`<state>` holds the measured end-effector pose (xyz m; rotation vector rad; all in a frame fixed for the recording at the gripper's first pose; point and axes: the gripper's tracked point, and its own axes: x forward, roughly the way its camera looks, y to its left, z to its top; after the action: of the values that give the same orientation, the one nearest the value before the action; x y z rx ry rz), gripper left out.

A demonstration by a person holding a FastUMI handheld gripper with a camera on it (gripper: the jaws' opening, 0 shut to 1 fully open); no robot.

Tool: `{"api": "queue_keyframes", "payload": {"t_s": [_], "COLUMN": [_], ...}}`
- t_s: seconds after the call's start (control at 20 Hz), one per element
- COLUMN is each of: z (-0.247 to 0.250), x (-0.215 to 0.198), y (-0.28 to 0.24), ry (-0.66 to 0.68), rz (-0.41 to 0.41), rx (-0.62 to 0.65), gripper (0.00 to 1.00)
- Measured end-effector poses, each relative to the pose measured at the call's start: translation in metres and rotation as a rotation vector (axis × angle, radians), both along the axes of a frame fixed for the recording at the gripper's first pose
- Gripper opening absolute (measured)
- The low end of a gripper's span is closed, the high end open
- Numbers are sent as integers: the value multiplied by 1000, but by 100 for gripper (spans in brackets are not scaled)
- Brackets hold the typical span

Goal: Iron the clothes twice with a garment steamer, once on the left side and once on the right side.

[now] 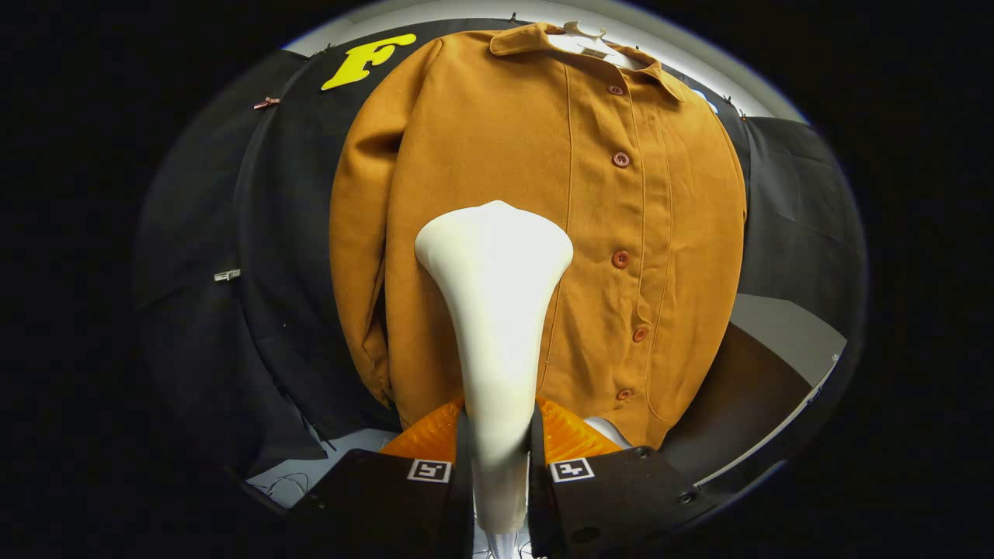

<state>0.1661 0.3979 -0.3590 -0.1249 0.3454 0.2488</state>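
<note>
A mustard-brown button-up jacket (543, 194) hangs on a white hanger (590, 43) against the booth's black wall. My gripper (501, 435) is shut on the neck of a white garment steamer (497, 310), with both fingers pressing its sides. The steamer's wide head (494, 241) points up and lies over the jacket's front panel left of the row of reddish buttons (620, 258), about mid-height. Whether the head touches the cloth I cannot tell. The steamer hides part of that panel.
Black cloth (287, 272) covers the wall on both sides of the jacket, held by small clips (227, 275). A dark brown surface (745, 396) and a pale strip (792, 334) lie below the jacket's right hem.
</note>
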Motion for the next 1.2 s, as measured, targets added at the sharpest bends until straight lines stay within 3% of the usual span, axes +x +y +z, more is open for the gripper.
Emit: {"api": "queue_keyframes", "payload": {"t_s": [0.65,1.2], "z": [-44,32], "x": [-24,-63], "y": [-15,-22], "ry": [55,-47], "rz": [1,48], "rx": [-9,35], "gripper": [31,31]}}
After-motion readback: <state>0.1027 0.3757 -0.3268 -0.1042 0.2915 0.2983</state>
